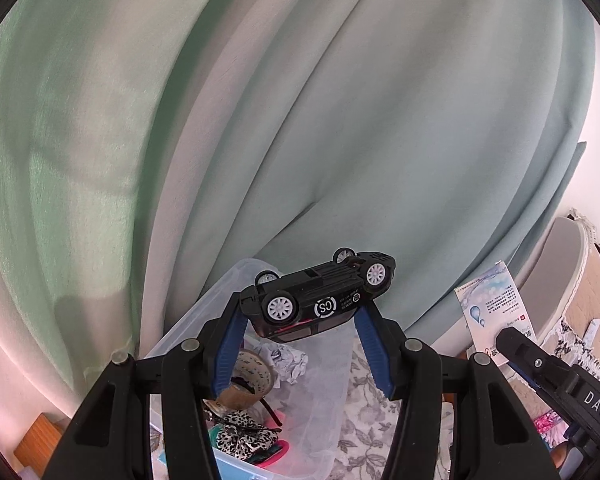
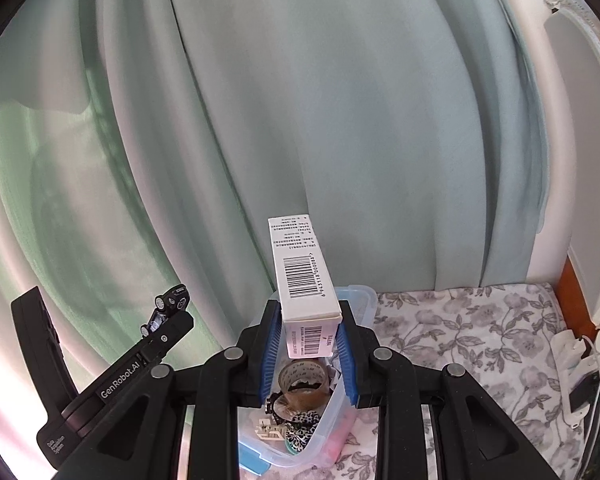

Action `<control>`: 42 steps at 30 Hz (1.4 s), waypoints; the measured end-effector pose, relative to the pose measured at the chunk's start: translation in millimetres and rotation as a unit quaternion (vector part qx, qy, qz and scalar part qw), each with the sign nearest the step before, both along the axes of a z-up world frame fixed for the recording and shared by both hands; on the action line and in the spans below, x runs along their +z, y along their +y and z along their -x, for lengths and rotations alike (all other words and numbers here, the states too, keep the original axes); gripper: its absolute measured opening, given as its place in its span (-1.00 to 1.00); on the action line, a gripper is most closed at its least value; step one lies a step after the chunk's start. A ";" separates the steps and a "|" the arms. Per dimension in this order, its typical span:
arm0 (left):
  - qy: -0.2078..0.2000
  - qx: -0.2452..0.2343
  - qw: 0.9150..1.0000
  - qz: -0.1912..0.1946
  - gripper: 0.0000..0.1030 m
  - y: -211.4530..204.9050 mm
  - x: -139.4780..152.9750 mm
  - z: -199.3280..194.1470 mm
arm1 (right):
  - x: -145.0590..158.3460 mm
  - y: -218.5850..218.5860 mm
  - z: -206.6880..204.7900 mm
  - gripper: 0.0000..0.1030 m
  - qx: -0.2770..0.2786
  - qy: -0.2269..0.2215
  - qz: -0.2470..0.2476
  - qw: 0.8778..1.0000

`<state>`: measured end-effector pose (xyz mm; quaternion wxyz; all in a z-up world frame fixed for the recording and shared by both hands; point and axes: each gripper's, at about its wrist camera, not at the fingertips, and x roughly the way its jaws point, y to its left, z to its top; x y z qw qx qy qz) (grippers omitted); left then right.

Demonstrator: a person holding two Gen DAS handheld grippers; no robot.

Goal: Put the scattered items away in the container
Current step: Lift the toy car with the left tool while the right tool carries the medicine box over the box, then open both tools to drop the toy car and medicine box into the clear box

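My left gripper (image 1: 300,316) is shut on a black toy car (image 1: 320,294), held upside down above the clear plastic container (image 1: 324,408). The car also shows in the right wrist view (image 2: 168,306). My right gripper (image 2: 309,322) is shut on a white carton with barcodes (image 2: 306,284), held upright over the same container (image 2: 356,300). The carton shows at the right of the left wrist view (image 1: 494,308). Inside the container lie a brown tape roll (image 2: 304,384), a leopard-print scrunchie (image 1: 242,438), crumpled paper (image 1: 290,360) and a white clip (image 2: 270,428).
The container stands on a floral cloth (image 2: 460,352). Pale green curtains (image 1: 300,120) hang close behind. A white power strip with cables (image 2: 576,376) lies at the right edge. A wooden edge (image 1: 36,444) shows at lower left.
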<state>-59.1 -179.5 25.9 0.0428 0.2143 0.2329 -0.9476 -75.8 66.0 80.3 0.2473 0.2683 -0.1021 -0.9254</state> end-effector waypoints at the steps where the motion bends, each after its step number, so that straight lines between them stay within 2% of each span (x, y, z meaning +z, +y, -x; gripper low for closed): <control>1: -0.002 0.000 1.000 -0.001 0.10 -1.2 -2.7 0.9 | -1.1 -2.8 0.5 -0.43 0.002 -0.002 -0.002 1.000; 17: -0.038 0.012 0.999 -0.028 0.10 -21.3 -40.9 14.5 | -23.5 -49.1 7.7 -0.43 0.034 -0.040 -0.039 0.998; 35: -0.085 0.013 0.995 -0.043 0.10 -22.8 -75.6 41.2 | -60.9 -77.2 25.9 -0.43 0.053 -0.087 -0.068 0.992; 36: -0.087 0.013 0.995 -0.043 0.10 -14.9 -73.1 53.8 | -63.3 -78.3 27.0 -0.43 0.053 -0.090 -0.069 0.992; 38: -0.092 0.013 0.995 -0.045 0.10 -26.8 -70.5 64.0 | -67.9 -80.4 28.9 -0.43 0.054 -0.096 -0.072 0.991; 39: -0.094 0.013 0.994 -0.045 0.10 -34.9 -57.8 47.5 | -70.2 -81.4 29.9 -0.43 0.055 -0.099 -0.074 0.991; 42: -0.102 0.013 0.993 -0.048 0.10 -37.2 -59.4 46.1 | -77.1 -83.7 32.3 -0.42 0.057 -0.108 -0.078 0.989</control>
